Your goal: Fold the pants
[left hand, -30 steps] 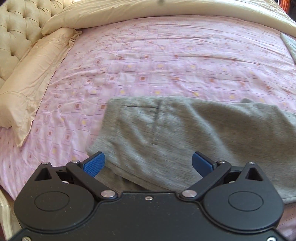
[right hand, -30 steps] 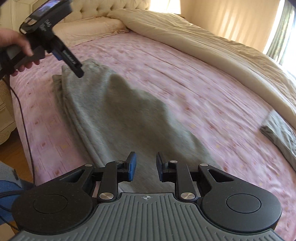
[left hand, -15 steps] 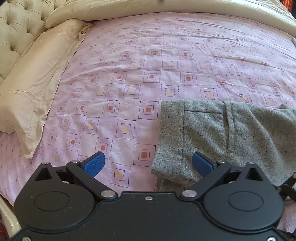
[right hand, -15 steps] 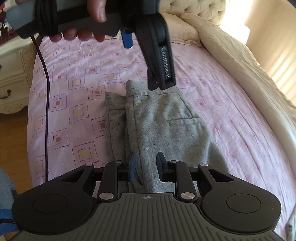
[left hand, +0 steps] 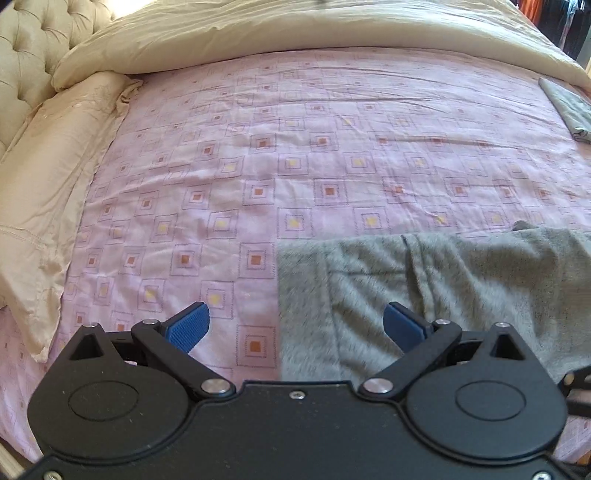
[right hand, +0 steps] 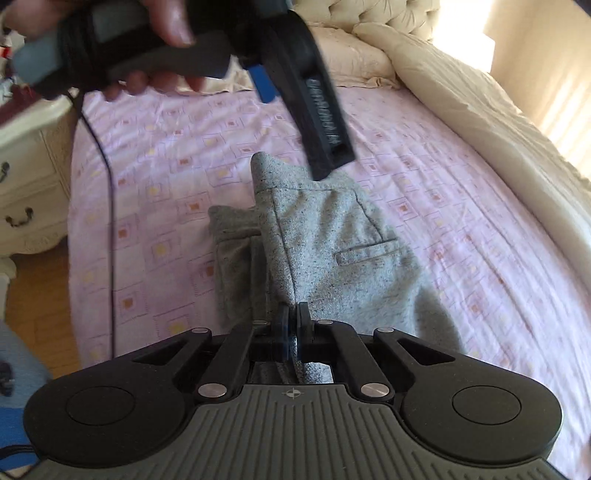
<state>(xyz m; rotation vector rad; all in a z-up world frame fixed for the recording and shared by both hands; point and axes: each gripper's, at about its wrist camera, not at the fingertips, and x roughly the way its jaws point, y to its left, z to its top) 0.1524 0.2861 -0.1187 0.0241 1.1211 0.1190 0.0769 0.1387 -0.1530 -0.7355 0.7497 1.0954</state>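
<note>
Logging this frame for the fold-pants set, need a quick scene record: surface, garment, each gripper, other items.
surface: bed with pink patterned sheet
garment: grey pants, lying on the sheet, back pocket facing up
right gripper: shut on a fold of the pants fabric
left gripper: open, above the waistband end, nothing between the pads
other items: cream pillow, cream duvet, folded grey cloth at far right
</note>
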